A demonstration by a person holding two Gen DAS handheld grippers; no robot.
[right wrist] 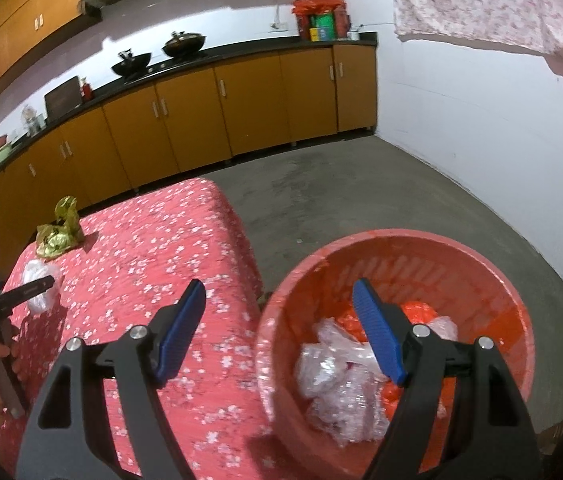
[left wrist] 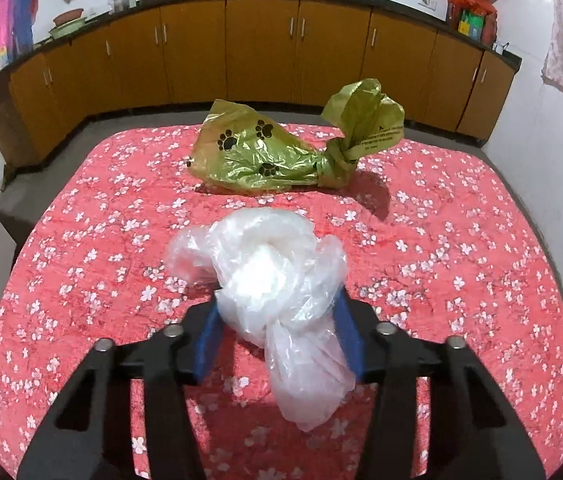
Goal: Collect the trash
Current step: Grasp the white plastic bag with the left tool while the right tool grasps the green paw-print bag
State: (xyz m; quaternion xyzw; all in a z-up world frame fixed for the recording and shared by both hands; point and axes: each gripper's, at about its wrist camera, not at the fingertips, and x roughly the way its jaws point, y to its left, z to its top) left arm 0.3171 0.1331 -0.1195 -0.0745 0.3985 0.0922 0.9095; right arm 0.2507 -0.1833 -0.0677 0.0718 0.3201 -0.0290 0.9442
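Your left hand-held gripper is clenched on the white bag, and the bin lies off to its right, under your released right hand-held gripper (the nearer one).

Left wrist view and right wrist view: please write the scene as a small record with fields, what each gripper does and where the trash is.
surface: table with red flowered cloth
left gripper: shut on the clear plastic bag, blue pads pressing both its sides
right gripper: open, nothing between the pads, above the near rim of the red basket
trash on the table: green knotted bag with paw prints, beyond the clear plastic bag
red basket: on the floor beside the table, crumpled clear and red wrappers inside
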